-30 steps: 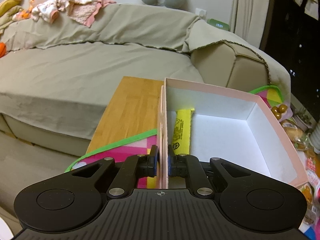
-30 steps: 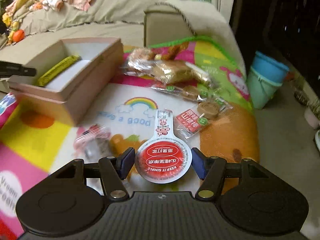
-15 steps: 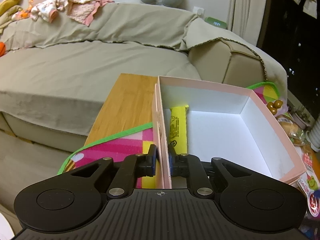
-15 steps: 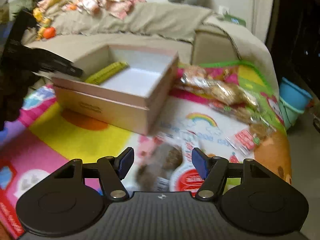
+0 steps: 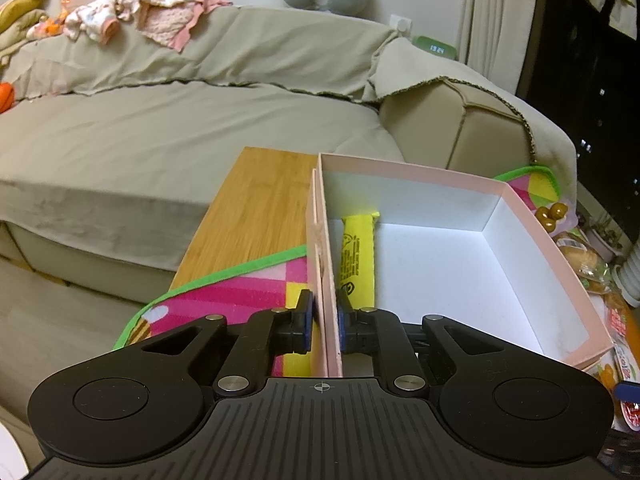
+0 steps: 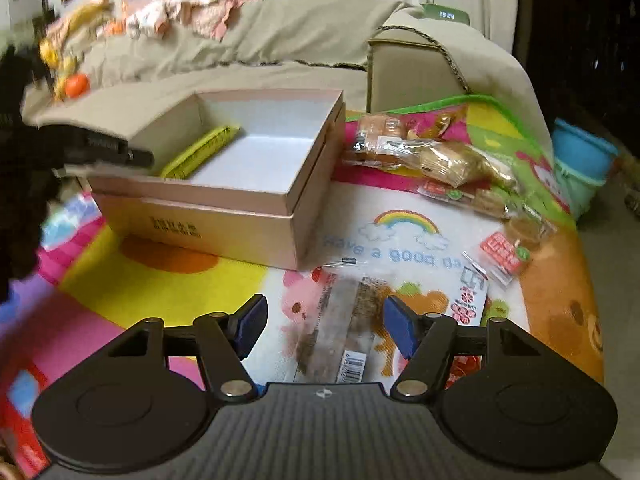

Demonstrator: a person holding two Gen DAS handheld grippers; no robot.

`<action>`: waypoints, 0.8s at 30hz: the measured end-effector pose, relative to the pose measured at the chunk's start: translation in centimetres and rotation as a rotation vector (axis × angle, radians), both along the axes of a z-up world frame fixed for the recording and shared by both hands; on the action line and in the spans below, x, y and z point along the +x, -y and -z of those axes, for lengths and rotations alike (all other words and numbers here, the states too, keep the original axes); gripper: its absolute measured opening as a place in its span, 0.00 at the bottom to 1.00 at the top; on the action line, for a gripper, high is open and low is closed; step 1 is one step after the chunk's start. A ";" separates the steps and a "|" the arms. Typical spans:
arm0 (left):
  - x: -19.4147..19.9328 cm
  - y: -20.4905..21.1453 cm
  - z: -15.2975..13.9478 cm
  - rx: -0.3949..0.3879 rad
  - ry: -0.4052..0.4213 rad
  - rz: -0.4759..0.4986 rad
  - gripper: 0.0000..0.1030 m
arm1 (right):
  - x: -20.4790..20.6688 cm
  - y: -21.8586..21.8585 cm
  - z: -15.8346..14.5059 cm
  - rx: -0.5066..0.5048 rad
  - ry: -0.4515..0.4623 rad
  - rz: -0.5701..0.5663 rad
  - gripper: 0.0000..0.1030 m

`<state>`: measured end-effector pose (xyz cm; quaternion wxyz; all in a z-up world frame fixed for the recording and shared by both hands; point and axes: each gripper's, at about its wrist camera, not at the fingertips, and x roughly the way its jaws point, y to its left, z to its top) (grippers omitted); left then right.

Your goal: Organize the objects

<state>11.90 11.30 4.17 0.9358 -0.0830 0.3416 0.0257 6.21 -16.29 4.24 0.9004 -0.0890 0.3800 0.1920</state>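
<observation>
A pink box (image 5: 536,240) with a white inside stands on the colourful mat; a yellow snack bar (image 5: 356,256) lies along its left wall. My left gripper (image 5: 323,322) is shut on that left wall. In the right wrist view the box (image 6: 224,216) is at centre left with the yellow bar (image 6: 200,152) inside. My right gripper (image 6: 323,324) is open and empty, just above a clear-wrapped brown snack bar (image 6: 344,332) on the mat. The left gripper shows as a dark blur (image 6: 100,148) at the box's far-left wall.
Several wrapped snacks (image 6: 440,160) lie on the mat (image 6: 152,280) right of the box, with a red-and-white packet (image 6: 504,256) and a white pouch (image 6: 468,296) nearer. A beige sofa (image 5: 180,132) stands behind. A wooden tabletop (image 5: 256,216) lies left of the box. A blue bucket (image 6: 584,168) stands on the floor at right.
My right gripper has swung left from the round red-labelled pouch to over the clear-wrapped brown bar. The left gripper keeps its hold on the box wall; the box shifted slightly.
</observation>
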 end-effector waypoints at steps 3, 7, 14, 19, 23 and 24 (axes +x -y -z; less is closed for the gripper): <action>0.0 0.0 0.0 -0.001 0.000 0.002 0.13 | 1.2 -0.9 1.3 -0.046 -0.028 0.054 0.63; 0.1 -0.1 0.0 -0.002 0.001 0.000 0.13 | 0.8 -0.8 0.9 -0.011 -0.057 0.025 0.38; 0.2 -0.1 0.2 0.002 0.000 -0.001 0.12 | -2.6 0.0 -1.2 -0.016 -0.101 -0.032 0.33; 0.4 -0.1 0.1 0.005 0.000 0.006 0.12 | -2.7 0.9 -7.4 0.110 -0.020 -0.018 0.33; 0.3 -0.3 0.2 -0.005 0.000 0.009 0.12 | -1.1 0.0 -13.1 0.242 0.073 -0.050 0.33; 0.3 -0.3 0.2 -0.008 -0.001 0.010 0.12 | -0.3 -0.5 -14.2 0.269 0.094 -0.057 0.33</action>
